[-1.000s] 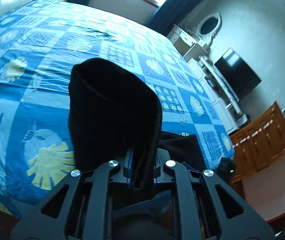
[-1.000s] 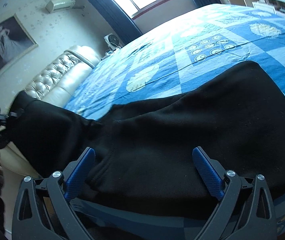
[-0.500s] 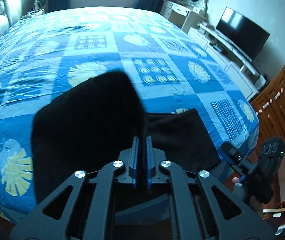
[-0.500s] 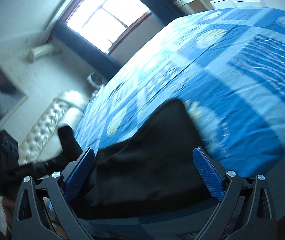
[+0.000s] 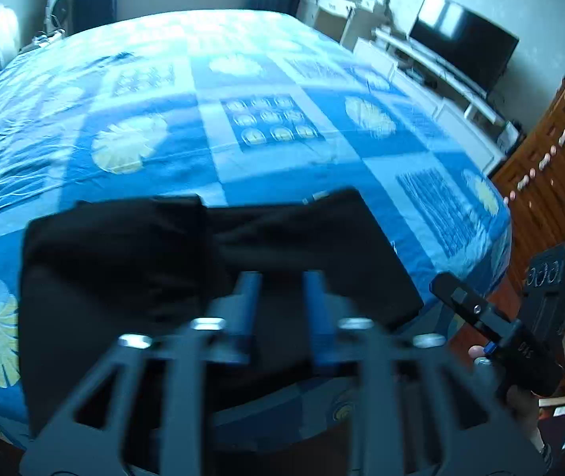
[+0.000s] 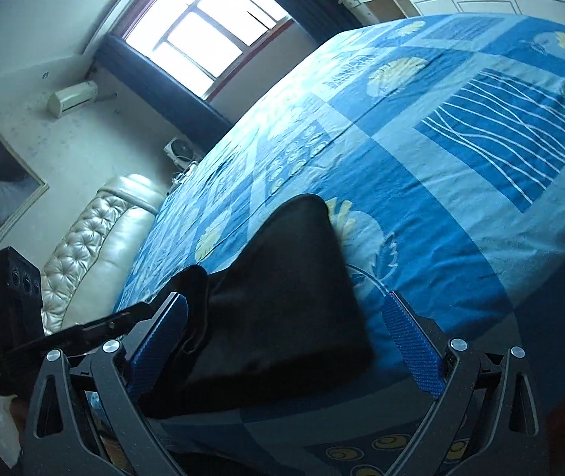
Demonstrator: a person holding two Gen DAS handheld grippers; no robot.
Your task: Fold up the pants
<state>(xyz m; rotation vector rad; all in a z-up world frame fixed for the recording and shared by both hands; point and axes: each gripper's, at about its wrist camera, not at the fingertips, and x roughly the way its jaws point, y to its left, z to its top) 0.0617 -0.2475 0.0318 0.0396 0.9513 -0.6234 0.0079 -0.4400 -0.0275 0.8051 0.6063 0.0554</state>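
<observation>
Pants (image 5: 187, 277), black and already doubled over, are lying flat on the bed (image 5: 243, 127) near its foot edge, and in the left wrist view their long axis is running from nine o'clock to three o'clock, with a thicker folded flap sitting on the nine o'clock half and a thinner single layer stretching toward three o'clock. Bedding in a blue patchwork print is showing bare all the way to twelve o'clock, so there is plenty of room beyond the cloth. Left gripper (image 5: 280, 305) is hanging over the middle of the near long edge; its jaws have just been opening and are now standing moderately spread, with cloth lying beneath the gap but neither pad pressing on it, so the fold appears released. Right gripper (image 6: 282, 341) is hovering off the three o'clock end of the pants (image 6: 282, 297), its jaws spread wide and pinching nothing, the cloth lying between and beyond them toward eleven o'clock in its own view. In my judgement the coming move turns on that end: the right hand is the nearer one to the thin three o'clock portion, and it would have to close on that edge and carry it toward nine o'clock, along the long axis, while the left keeps clear or steadies the thicker flap.
</observation>
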